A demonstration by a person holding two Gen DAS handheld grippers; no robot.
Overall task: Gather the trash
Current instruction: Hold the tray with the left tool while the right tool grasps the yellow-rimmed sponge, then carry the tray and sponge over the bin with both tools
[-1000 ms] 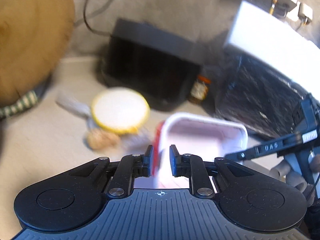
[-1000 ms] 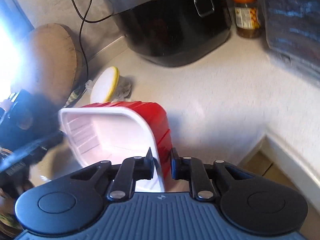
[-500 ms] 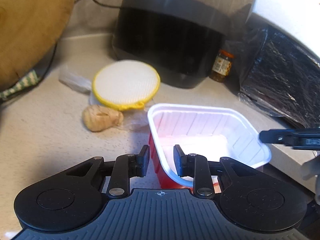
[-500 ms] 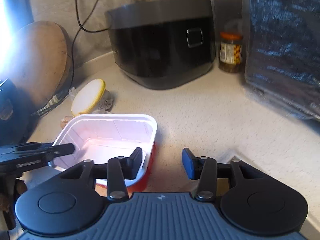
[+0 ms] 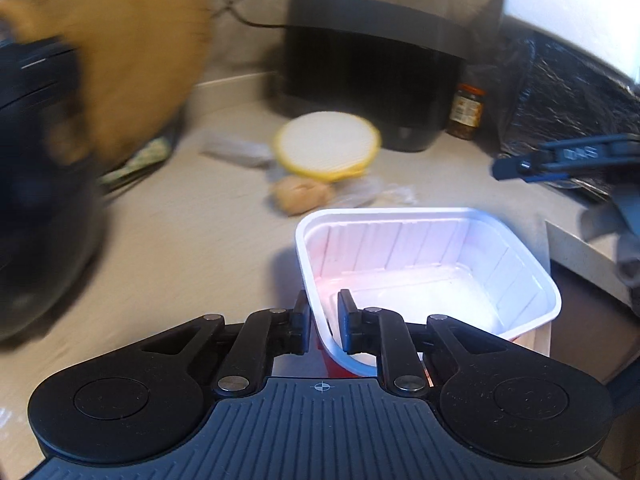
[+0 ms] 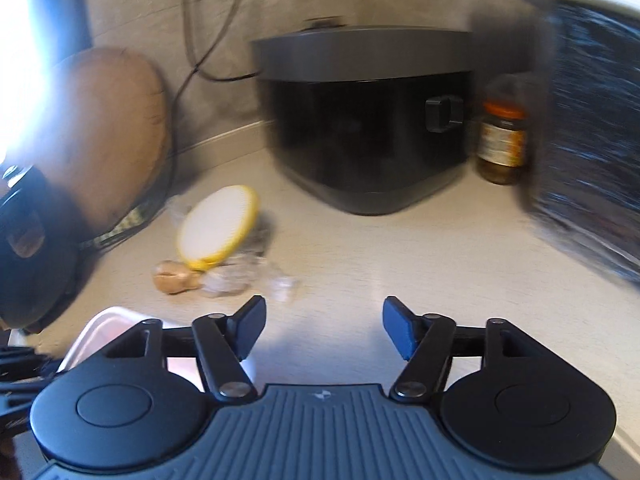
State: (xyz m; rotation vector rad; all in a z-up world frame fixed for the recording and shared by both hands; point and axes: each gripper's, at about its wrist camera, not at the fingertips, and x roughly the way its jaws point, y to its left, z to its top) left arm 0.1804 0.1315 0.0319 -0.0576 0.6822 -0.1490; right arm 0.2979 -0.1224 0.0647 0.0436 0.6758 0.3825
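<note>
My left gripper (image 5: 323, 320) is shut on the near rim of an empty plastic tray (image 5: 432, 256), white inside and red outside, held over the counter near its front edge. A corner of the tray shows at the lower left of the right wrist view (image 6: 108, 326). My right gripper (image 6: 323, 330) is open and empty, to the right of the tray; one of its fingers (image 5: 560, 158) shows at the right of the left wrist view. A yellow-rimmed white lid (image 5: 327, 146) (image 6: 218, 232), a beige lump (image 5: 302, 196) (image 6: 174, 276) and crumpled clear plastic (image 6: 240, 278) lie on the counter.
A black rice cooker (image 6: 368, 128) stands at the back by the wall, with a brown jar (image 6: 502, 142) to its right and a black foil-wrapped bulk (image 6: 592, 132) at the far right. A round wooden board (image 5: 116, 52) leans at the left. The counter edge (image 5: 580, 256) is at the right.
My right gripper has let go of the tray, opened wide and moved off to the right. My left gripper has closed on the tray's rim and holds it alone.
</note>
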